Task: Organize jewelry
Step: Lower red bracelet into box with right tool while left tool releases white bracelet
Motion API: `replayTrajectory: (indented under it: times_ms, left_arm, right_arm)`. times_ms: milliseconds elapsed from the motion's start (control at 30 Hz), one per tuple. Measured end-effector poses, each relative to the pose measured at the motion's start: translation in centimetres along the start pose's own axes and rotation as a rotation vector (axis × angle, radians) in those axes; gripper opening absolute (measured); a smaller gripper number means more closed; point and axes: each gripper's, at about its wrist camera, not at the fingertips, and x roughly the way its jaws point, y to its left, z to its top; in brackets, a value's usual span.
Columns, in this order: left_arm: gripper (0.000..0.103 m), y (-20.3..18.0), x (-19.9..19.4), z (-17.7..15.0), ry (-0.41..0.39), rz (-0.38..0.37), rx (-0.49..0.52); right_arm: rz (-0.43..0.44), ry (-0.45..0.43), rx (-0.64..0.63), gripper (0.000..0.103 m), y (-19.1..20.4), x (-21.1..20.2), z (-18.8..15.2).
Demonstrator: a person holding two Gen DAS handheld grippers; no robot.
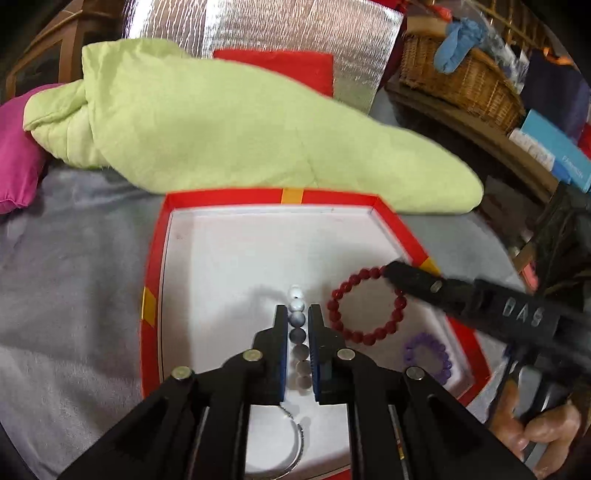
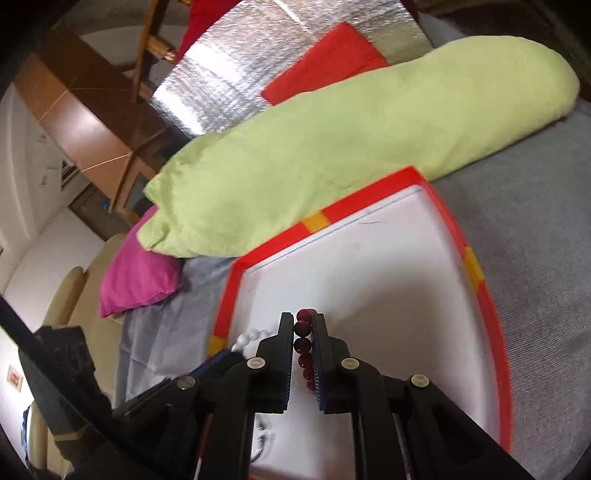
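Note:
A red-rimmed box (image 1: 155, 258) with a white floor lies on a grey bedcover. My left gripper (image 1: 297, 314) is shut on a bracelet of white and grey beads (image 1: 297, 321), held edge-on just above the box floor. My right gripper (image 2: 303, 321) is shut on a dark red bead bracelet (image 2: 303, 345). In the left wrist view the red bracelet (image 1: 364, 308) forms a ring to the right, with the right gripper (image 1: 391, 271) pinching its far side. A purple bead bracelet (image 1: 428, 356) lies in the box's right corner. A thin silver bangle (image 1: 299, 439) lies under my left gripper.
A light green pillow (image 1: 229, 122) lies just behind the box, with a magenta cushion (image 1: 18, 155) to its left. A red cloth (image 1: 280, 66) and silver foil sheet (image 1: 303, 22) are further back. Wicker baskets (image 1: 461, 77) and boxes stand on a shelf at right.

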Motion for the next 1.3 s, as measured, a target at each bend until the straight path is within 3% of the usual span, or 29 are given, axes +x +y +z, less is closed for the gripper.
replayTrajectory:
  times_ms: [33, 167, 300, 500, 633, 833, 1033, 1300]
  left_arm:
    - [0.016, -0.1, 0.2, -0.1, 0.013, 0.014, 0.009]
    - [0.049, 0.0, -0.5, -0.4, 0.021, 0.052, 0.004]
    - [0.056, 0.4, -2.4, -0.6, 0.022, 0.125, -0.014]
    - [0.058, 1.4, -4.8, -1.9, 0.062, 0.256, -0.066]
    - [0.059, 1.5, -6.6, -3.1, 0.061, 0.297, -0.071]
    - [0.065, 1.2, -9.1, -5.2, 0.051, 0.344, -0.025]
    - [0.066, 1.9, -10.9, -7.8, 0.057, 0.343, -0.066]
    - [0.066, 1.5, -13.1, -11.5, 0.072, 0.345, -0.072]
  right_arm:
    - [-0.019, -0.013, 0.013, 0.014, -0.5, -0.2, 0.1]
    - [-0.038, -0.033, 0.035, 0.014, -1.4, -1.1, 0.7]
    - [-0.050, -0.040, 0.023, 0.017, -1.5, -2.6, 0.9]
    - [-0.078, -0.040, -0.013, 0.019, -1.4, -5.5, 0.6]
    - [-0.102, -0.044, -0.014, 0.042, -1.9, -7.6, 0.1]
    - [-0.105, -0.053, -0.019, 0.042, -2.1, -10.3, -0.9]
    - [-0.109, -0.044, -0.030, 0.042, -2.1, -12.6, -2.8]
    - [-0.128, 0.033, -0.049, 0.042, -2.7, -15.3, -6.4]
